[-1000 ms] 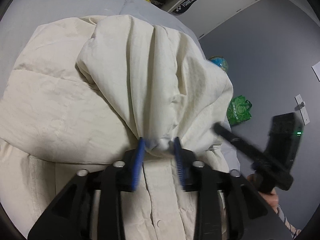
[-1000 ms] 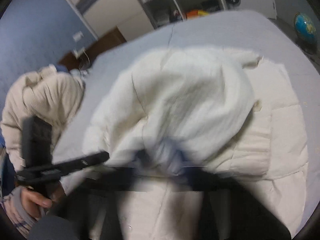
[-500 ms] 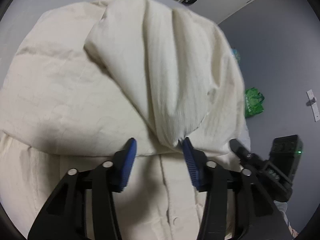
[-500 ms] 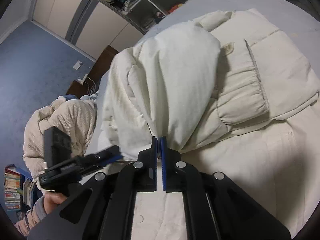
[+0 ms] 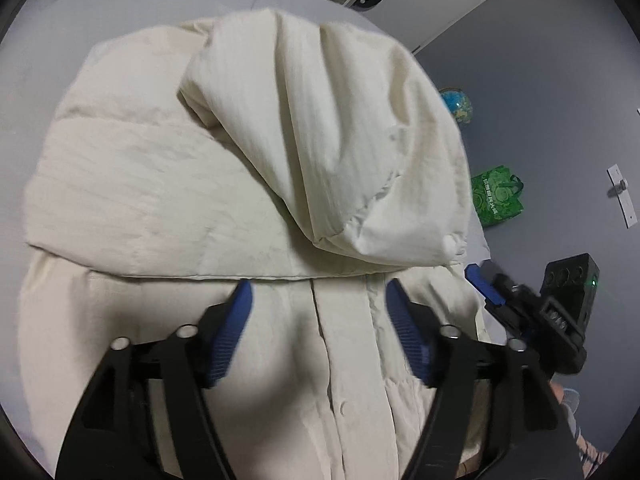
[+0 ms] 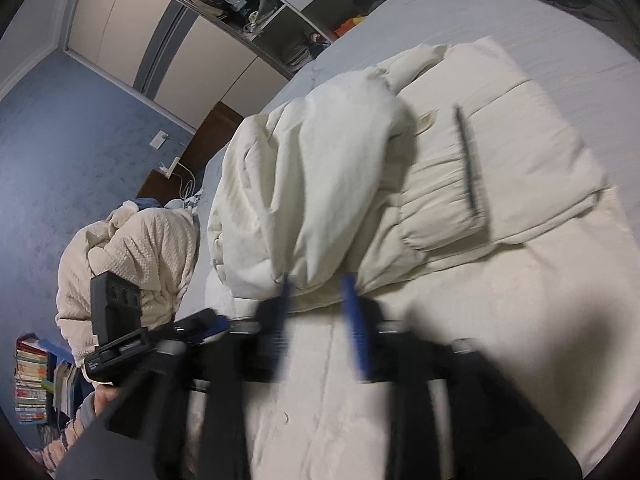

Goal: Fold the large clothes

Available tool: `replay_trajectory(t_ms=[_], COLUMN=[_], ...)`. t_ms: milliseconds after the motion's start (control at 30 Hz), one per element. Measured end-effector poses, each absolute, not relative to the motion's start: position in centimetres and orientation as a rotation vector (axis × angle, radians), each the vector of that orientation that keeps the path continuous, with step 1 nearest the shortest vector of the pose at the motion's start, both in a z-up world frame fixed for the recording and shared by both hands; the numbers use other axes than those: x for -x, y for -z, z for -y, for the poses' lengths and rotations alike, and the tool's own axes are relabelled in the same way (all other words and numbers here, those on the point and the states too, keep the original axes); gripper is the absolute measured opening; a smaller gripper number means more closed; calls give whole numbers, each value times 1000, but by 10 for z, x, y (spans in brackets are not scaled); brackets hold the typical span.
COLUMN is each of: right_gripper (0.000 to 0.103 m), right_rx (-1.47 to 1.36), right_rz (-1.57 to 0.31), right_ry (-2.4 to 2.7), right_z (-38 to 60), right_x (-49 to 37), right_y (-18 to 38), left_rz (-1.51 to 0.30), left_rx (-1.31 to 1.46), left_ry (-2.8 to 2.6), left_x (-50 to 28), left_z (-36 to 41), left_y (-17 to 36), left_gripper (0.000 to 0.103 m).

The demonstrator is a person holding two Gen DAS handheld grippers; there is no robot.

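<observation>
1. Jacket (image 5: 168, 200), cream, padded: spread on grey bed (image 5: 120, 8); sleeve (image 5: 332, 132) folded across chest.
2. Left gripper (image 5: 318, 312): fingers wide apart, empty, just short of sleeve cuff, over front placket.
3. Right gripper (image 6: 318, 300): blurred, fingers apart, at sleeve's bunched end; contact unclear.

The cream jacket (image 5: 168, 200) is covering most of the bed (image 5: 80, 12), its folded sleeve (image 5: 328, 132) bulging up ahead of the left tool (image 5: 316, 300). Bare sheet is lying open along the far edge; the right tool (image 5: 486, 292) is crowding the right side.
</observation>
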State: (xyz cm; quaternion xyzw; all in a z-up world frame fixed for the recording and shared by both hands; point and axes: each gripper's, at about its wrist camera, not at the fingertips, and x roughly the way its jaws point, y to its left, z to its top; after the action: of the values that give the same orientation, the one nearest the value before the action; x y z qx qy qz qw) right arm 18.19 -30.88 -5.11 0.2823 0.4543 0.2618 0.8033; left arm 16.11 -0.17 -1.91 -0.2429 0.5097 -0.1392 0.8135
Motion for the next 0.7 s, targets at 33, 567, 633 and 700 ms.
replay_trajectory(t_ms=[33, 567, 633, 700], right_gripper=[54, 70, 70, 70], right_rx=[-609, -544, -516, -473], right_rz=[-969, -1115, -1153, -1197], right_ry=[-559, -420, -392, -352], right_z=[317, 423, 432, 439], right_x=[-180, -156, -154, -150], right_y=[47, 11, 16, 24], left_rz=[-1087, -1172, -1206, -1241], left_rx=[509, 541, 575, 622], left_ry=[294, -8, -40, -56], left_x=[-156, -87, -73, -60], left_z=[0, -103, -118, -127], left_y=[15, 15, 21, 29], left_gripper=[79, 87, 86, 87])
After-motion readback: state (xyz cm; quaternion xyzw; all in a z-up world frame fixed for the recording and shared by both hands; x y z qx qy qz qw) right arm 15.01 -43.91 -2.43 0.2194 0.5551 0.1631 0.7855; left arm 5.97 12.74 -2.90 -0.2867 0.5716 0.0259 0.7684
